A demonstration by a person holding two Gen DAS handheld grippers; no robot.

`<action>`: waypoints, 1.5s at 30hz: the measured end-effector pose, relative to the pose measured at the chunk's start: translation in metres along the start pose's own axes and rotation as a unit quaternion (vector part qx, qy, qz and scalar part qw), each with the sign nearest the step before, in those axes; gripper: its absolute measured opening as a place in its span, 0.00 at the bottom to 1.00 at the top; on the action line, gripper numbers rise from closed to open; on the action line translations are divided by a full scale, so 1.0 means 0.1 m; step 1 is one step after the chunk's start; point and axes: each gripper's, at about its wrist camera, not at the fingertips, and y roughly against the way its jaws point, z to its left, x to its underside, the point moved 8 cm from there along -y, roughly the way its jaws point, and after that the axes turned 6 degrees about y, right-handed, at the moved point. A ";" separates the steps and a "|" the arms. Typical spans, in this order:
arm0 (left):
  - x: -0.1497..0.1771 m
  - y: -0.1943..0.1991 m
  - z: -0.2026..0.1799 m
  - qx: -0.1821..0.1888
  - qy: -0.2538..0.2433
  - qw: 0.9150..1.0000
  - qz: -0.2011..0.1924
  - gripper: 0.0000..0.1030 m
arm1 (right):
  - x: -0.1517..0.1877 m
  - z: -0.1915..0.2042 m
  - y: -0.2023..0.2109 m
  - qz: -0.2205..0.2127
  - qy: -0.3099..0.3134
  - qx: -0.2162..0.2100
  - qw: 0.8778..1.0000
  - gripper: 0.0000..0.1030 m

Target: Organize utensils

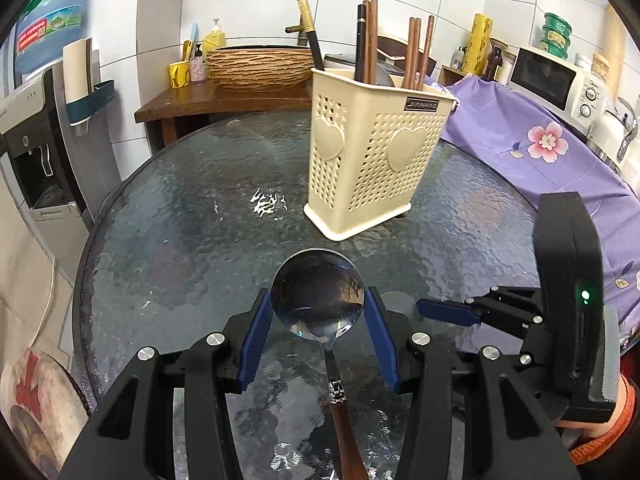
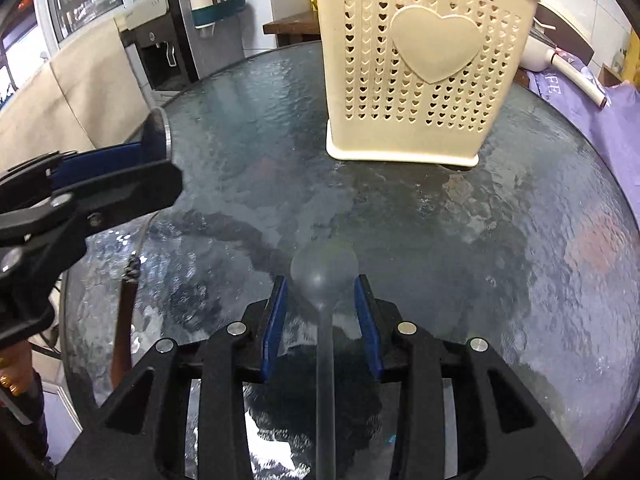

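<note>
- Round textured glass table [image 1: 168,216], carries everything here; purple floral cloth [image 1: 532,148] beside it on the right in the left wrist view.
- Cream perforated utensil holder [image 1: 372,168] with heart panels and a JIANHAO label, upright on the table past both claws, well apart from them. Right wrist view shows it closer, straight ahead.
- Brown chopsticks [image 1: 416,52] and a dark one stand upright inside the holder, tips poking above the rim.
- Left claw [image 1: 318,344]: blue pads on either side of a metal spoon [image 1: 318,296], at the bowl's widest part, just touching or nearly so; can't tell if it's actually clamped. Bowl faces up and forward, wooden handle runs back toward the camera between the fingers. From the right wrist view the bowl edge sticks out past the blue pad, handle hanging low over the glass.
- Right claw [image 2: 322,316]: fingers spread, clear gap either side of a translucent plastic spoon [image 2: 324,268]. That spoon lies flat on the table, bowl forward, handle running back under the claw. Not gripped.
- Both claws sit side by side, near each other, right one's blue finger visible in the left wrist view.
</note>
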 end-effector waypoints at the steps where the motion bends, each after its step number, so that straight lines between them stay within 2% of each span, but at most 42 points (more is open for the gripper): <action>1: 0.01 0.00 0.01 0.000 0.001 1.000 0.000 0.45 | -0.01 0.00 -0.01 0.001 -0.001 0.000 1.000 0.34; 2: 0.01 0.00 0.02 0.000 0.002 1.000 0.001 0.45 | -0.03 0.00 -0.03 0.002 -0.001 -0.001 1.000 0.35; 4: 0.02 0.00 0.05 0.000 0.003 1.000 0.002 0.45 | -0.05 0.02 -0.05 0.005 0.001 -0.010 1.000 0.42; 5: 0.02 0.00 0.05 0.001 0.004 1.000 0.002 0.45 | -0.05 0.04 -0.06 0.007 0.001 -0.018 1.000 0.53; 6: 0.02 0.00 0.06 0.001 0.004 1.000 0.002 0.45 | -0.05 0.04 -0.07 0.009 -0.001 -0.017 1.000 0.55; 10: 0.02 -0.02 0.09 0.002 0.008 1.000 0.005 0.45 | -0.08 0.05 -0.10 0.010 0.010 0.017 1.000 0.53; 14: 0.02 -0.02 0.10 0.002 0.009 1.000 0.005 0.45 | -0.14 0.08 -0.12 0.008 0.012 0.020 1.000 0.36; 18: 0.02 -0.01 0.10 0.003 0.011 1.000 0.004 0.45 | -0.16 0.07 -0.14 0.004 0.012 0.017 1.000 0.36; 22: 0.01 0.02 0.07 0.006 0.009 1.000 0.000 0.45 | -0.16 -0.02 -0.02 -0.022 -0.002 0.007 1.000 0.35; 31: -0.11 0.21 -0.14 0.021 -0.009 0.999 -0.026 0.45 | -0.33 -0.20 0.71 -0.116 -0.021 -0.004 0.993 0.36; 34: -0.16 0.29 -0.26 0.028 -0.019 0.999 -0.036 0.45 | -0.36 -0.32 0.98 -0.139 -0.039 -0.019 0.989 0.36; 38: -0.21 0.37 -0.40 0.036 -0.034 0.998 -0.046 0.45 | -0.32 -0.42 1.21 -0.151 -0.044 -0.015 0.987 0.36; 45: -0.22 0.41 -0.56 0.050 -0.042 0.997 -0.051 0.45 | -0.23 -0.49 1.34 -0.154 -0.049 -0.019 0.987 0.35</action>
